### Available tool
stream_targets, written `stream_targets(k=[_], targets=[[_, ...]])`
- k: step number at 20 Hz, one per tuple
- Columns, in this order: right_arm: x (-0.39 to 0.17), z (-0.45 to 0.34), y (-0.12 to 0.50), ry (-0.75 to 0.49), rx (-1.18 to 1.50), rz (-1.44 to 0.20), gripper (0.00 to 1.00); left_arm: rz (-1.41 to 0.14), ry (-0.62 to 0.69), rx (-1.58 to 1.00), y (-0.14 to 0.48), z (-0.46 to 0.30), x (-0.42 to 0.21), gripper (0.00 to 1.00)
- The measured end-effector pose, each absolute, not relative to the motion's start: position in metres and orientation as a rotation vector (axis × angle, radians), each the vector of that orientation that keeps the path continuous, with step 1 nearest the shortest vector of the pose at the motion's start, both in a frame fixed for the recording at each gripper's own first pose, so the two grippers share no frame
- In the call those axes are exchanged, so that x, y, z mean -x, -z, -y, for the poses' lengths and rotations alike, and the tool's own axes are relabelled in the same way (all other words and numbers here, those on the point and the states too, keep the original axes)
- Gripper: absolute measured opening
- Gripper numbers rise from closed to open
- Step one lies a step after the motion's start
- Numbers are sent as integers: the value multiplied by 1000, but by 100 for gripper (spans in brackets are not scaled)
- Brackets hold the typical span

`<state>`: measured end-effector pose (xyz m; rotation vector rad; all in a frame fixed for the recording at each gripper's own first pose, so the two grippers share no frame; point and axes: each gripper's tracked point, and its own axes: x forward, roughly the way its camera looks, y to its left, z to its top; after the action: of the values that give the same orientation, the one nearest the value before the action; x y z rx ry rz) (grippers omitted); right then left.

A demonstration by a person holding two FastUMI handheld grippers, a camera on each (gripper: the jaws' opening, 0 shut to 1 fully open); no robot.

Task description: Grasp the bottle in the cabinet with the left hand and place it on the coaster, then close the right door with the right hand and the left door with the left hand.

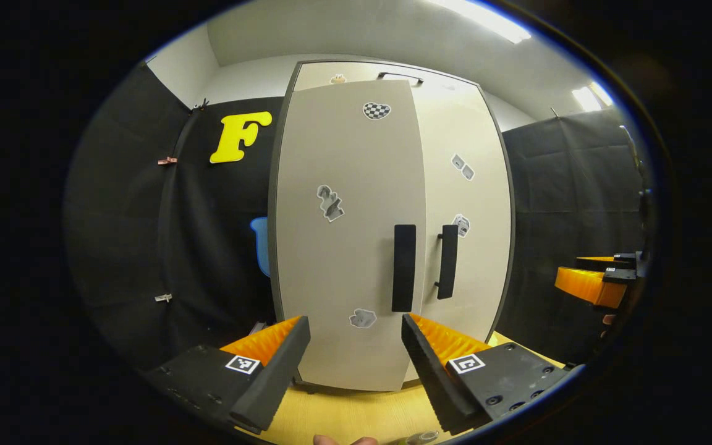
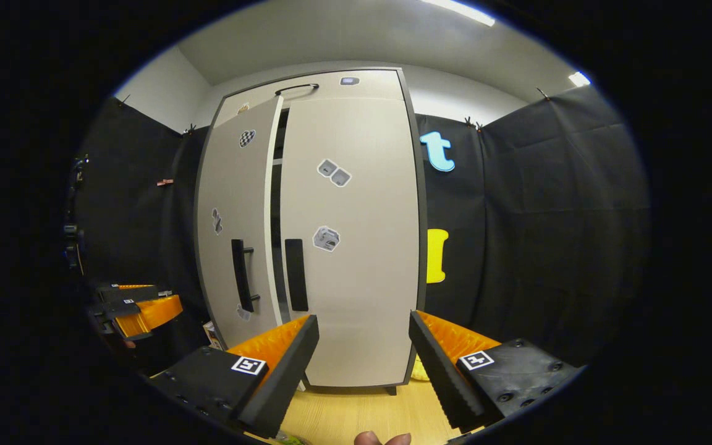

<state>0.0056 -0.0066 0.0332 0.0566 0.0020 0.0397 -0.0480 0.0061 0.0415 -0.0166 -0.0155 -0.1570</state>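
The tall beige two-door cabinet with dark edging (image 2: 356,247) stands upright on the pale wooden tabletop (image 2: 356,414), against the black cloth wall. Its right door (image 2: 356,278) lies flush with the frame. Its left door (image 1: 343,247) stands slightly ajar: in the right gripper view a narrow dark gap runs down between the two panels, with shelf edges visible inside.

Each door carries one flat black vertical bar handle: the left door handle (image 1: 403,267) and the right door handle (image 2: 296,274), close together at the centre seam. Both panels bear small grey stickers.

The left gripper (image 1: 356,346) is level with the lower half of the left door, jaws spread wide and empty. The right gripper (image 2: 362,346) faces the right door, likewise wide apart and holding nothing. Neither touches the cabinet.

By judgement, only the left door remains to be closed (bottle and coaster cannot be located from these frames).

Handling of the left door:
- Rigid panel, hinged at its outer edge; it should swing with light resistance.
- The flat face looks smooth and may let the fingers slide.
- Push on the panel close beside the handle, far from the hinge, or press on the handle bar itself.
- Push evenly; a hard shove could rock the freestanding cabinet.
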Motion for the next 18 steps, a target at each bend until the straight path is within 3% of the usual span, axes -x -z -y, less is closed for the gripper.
stream_targets(k=[18], targets=[[4, -8, -33, -55, -48, 7, 97, 2, 117, 37, -39, -23, 63, 95]])
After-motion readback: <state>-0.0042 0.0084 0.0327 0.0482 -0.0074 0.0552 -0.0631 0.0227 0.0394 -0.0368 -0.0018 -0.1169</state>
